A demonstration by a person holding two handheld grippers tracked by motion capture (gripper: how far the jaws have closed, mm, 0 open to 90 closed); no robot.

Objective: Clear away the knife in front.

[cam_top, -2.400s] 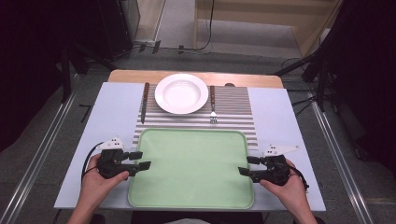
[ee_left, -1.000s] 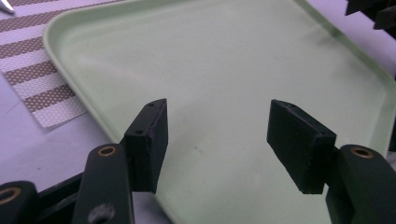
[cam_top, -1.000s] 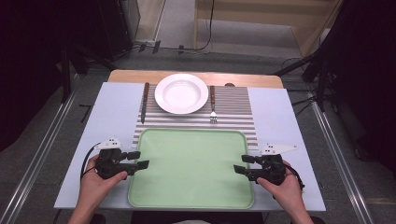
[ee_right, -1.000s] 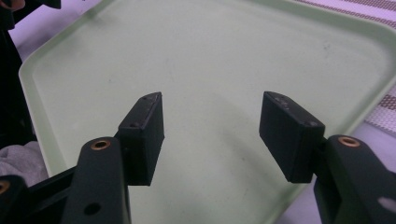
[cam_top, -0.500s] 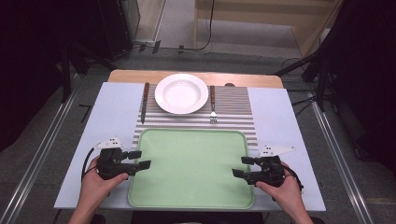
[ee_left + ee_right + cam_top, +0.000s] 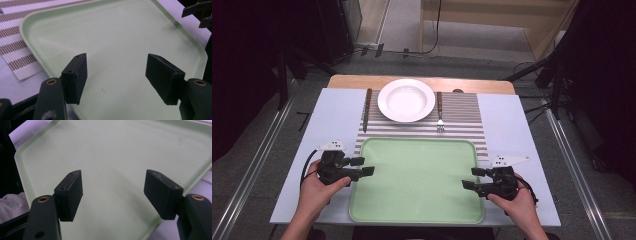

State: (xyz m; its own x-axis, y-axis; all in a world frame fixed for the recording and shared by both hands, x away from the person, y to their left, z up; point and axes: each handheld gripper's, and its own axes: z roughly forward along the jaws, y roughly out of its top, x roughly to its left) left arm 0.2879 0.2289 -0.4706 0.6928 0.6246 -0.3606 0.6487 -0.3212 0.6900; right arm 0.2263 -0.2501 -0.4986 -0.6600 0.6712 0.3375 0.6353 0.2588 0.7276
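I'm working in a lab studio: dark curtains [image 6: 257,60], floor cables [image 6: 432,30] (and rails [image 6: 257,165]) ring my desk [image 6: 512,130].

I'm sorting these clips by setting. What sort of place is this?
Probably a lab or studio mock-up of a dining table, not a home: a plate, fork and knife are laid on a striped mat, but metal rails flank the table and cables trail across the floor.
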